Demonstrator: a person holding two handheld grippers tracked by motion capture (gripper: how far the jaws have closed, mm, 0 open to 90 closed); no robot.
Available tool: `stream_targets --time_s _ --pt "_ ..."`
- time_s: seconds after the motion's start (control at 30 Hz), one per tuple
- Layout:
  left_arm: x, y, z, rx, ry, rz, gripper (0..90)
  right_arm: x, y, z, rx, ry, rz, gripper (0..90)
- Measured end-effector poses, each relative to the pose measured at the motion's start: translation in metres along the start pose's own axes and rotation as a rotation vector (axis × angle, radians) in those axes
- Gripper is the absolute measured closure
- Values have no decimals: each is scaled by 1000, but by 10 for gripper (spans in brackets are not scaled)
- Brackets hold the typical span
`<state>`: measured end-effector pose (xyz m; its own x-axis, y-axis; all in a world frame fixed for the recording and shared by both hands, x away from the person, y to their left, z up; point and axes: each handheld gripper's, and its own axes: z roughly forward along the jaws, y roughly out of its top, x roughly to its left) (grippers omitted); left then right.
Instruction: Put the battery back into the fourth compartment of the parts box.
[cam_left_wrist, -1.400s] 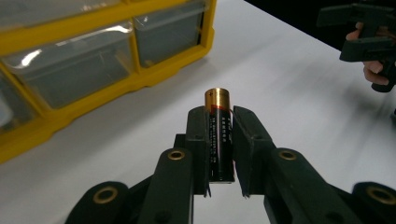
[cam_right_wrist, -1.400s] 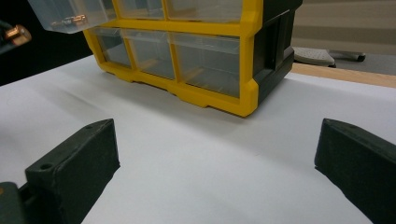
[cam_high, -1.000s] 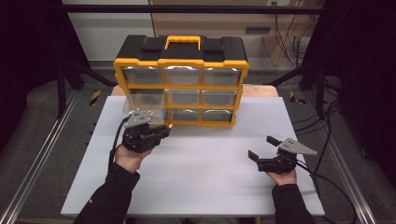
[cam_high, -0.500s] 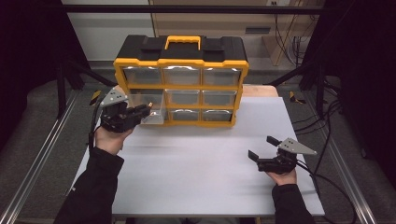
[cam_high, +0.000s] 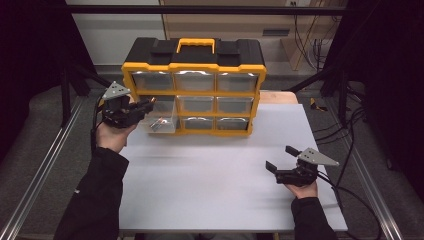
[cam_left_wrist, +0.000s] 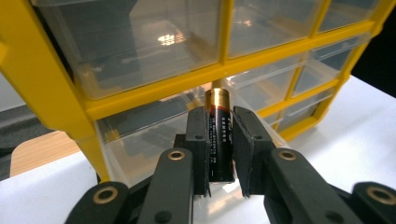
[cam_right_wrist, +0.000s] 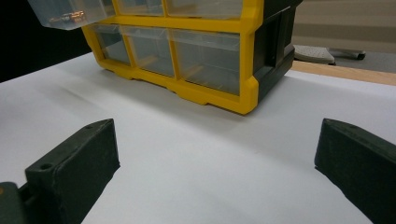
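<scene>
Battery (cam_left_wrist: 219, 135), AA type, black body with gold cap, clamped lengthwise between the left gripper (cam_high: 142, 106) pads, gold end sticking out past the tips. Grip looks centred, pads on both sides of the body.

Straight ahead of the tips: pulled-out clear drawer (cam_high: 161, 120), middle row, left column of the yellow-and-black organizer (cam_high: 194, 67). Something small and metallic already lies in it, looks like another cell, can't confirm. In the left gripper view the battery cap sits just under the yellow divider bar, over the drawer's near part.

Risks, my read:
- Round cell on flat pads, so it can roll or pivot in the grip if the gripper tilts. Then it drops nose-first and may bounce off the drawer wall onto the white table (cam_high: 220, 190).
- Cap is close to the divider above the drawer. Pushing further in at this height could knock it and lever the cell out of the pads.
- Drawer hangs well out of its slot. Pressing down on its front edge could tip it or pull it free.
- Release too near the front lip and the cell lands outside.

Pose: left hand raised at the organizer's left side, gripper roughly level, pointing in toward the drawer. Right gripper (cam_high: 280, 167) rests low on the table, well apart from the organizer, jaws wide and empty, aimed at the organizer's lower right corner.
</scene>
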<state>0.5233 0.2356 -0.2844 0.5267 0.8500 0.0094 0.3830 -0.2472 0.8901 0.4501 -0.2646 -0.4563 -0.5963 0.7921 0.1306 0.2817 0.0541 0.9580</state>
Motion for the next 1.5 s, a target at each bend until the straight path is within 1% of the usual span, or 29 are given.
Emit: stream_targets --time_s 0.03,0.1,0.13,0.27,0.3,0.4,0.43,0.47,0.57,0.7,0.77,0.83,0.93,1.0,1.03,1.07,1.1,1.13,1.17,1.2,1.23,1.27,1.3,1.33,1.37,1.4,1.43,1.47,1.5 --pt "4 -1 5 8 9 -2 760 0 0 0 1 1 1 2" --pt "6 -2 7 12 13 -2 760 0 0 0 1 2 -1 2" --pt "10 -4 10 24 15 -1 760 0 0 0 0 2 -1 2" --pt "13 -9 15 38 26 -2 760 0 0 0 2 -2 -3 2" --pt "15 -10 16 46 33 0 760 0 0 0 1 1 -2 2" --pt "20 -17 21 71 45 -13 760 0 0 0 -1 2 -1 2" --pt "20 -17 21 71 45 -13 760 0 0 0 -1 2 -1 2" --pt "21 -19 22 83 47 -14 760 0 0 0 0 2 -1 2" --pt "23 -23 24 95 52 -15 759 0 0 0 1 -1 -2 2" --pt "25 -25 26 95 60 -28 757 0 0 0 1 -2 -3 2" --pt "25 -25 26 93 70 -26 753 0 0 0 0 2 0 2" --pt "24 -25 25 82 70 -26 741 0 0 0 -1 3 0 2" --pt "23 -26 20 62 66 -21 695 0 0 0 -1 4 1 2" --pt "21 -28 14 39 57 -20 651 0 0 0 -3 4 1 2" --pt "21 -28 14 39 57 -20 615 0 0 0 -3 4 1 2" --pt "20 -29 10 16 52 -21 572 0 0 0 -4 1 2 2" --pt "19 -31 7 -1 41 -26 572 0 0 0 -4 1 2 2" --pt "18 -32 3 -21 24 -34 546 0 0 0 -6 2 -2 2" --pt "18 -34 0 -42 12 -37 498 0 0 0 -4 3 3 2" --pt "16 -38 -6 -74 -1 -40 418 0 0 0 -4 5 1 2" --pt "16 -38 -6 -74 -1 -40 384 0 0 0 -4 4 1 2" --pt "15 -43 -13 -110 -27 -48 341 0 0 0 -3 4 3 2" --pt "14 -46 -16 -129 -46 -55 319 0 0 0 -4 4 2 2" --pt "14 -46 -16 -129 -46 -55 298 0 0 0 -4 4 2 2" --pt "12 -54 -21 -157 -74 -62 264 0 0 0 -5 5 2 2" --pt "12 -54 -21 -157 -74 -62 244 0 0 0 -5 5 2 2" --pt "10 -59 -23 -167 -90 -66 244 0 0 0 -5 6 3 2" --pt "8 -67 -25 -168 -108 -69 199 0 0 0 -2 4 5 2" --pt "8 -67 -25 -168 -108 -69 182 0 0 0 -2 4 5 2"
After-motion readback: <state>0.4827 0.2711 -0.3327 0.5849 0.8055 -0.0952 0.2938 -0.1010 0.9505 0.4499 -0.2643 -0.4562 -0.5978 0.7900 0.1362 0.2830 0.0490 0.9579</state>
